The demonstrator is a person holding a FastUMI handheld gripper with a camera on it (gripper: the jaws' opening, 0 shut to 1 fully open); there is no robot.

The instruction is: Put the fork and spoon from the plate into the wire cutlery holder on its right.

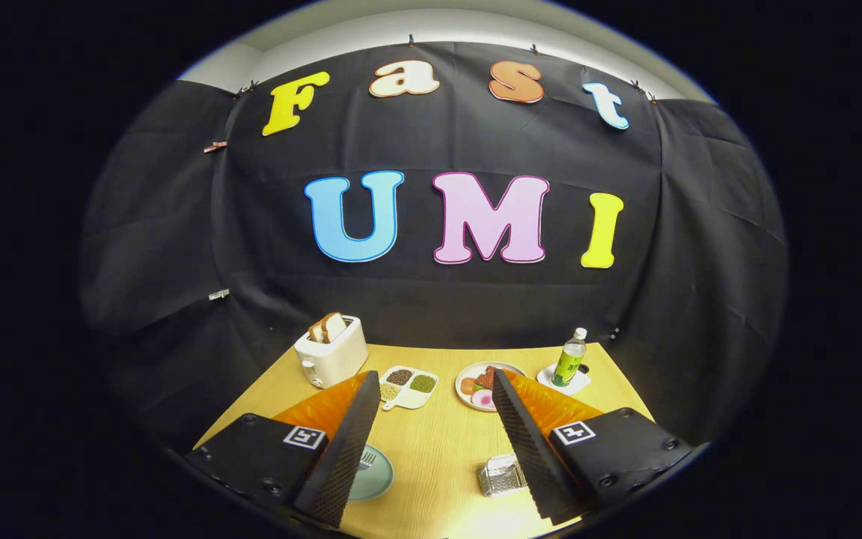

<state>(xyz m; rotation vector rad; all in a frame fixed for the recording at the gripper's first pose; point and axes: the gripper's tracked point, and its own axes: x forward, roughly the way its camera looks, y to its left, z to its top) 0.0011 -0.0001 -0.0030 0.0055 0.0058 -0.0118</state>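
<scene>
A pale green plate (373, 474) lies on the yellow wooden table (438, 449), partly hidden behind my left finger (345, 442). A fork's tines (366, 459) show on the plate; the spoon is hidden. The wire cutlery holder (502, 476) stands to the plate's right, just beside my right finger (524, 449). My gripper (435, 382) is open, held high above the table, with nothing between its fingers.
At the back of the table stand a white toaster (332, 350) with bread slices, a divided dish of grains (407, 385), a plate of food (480, 388) and a green bottle (569, 358) on a white coaster. Black cloth walls surround the table.
</scene>
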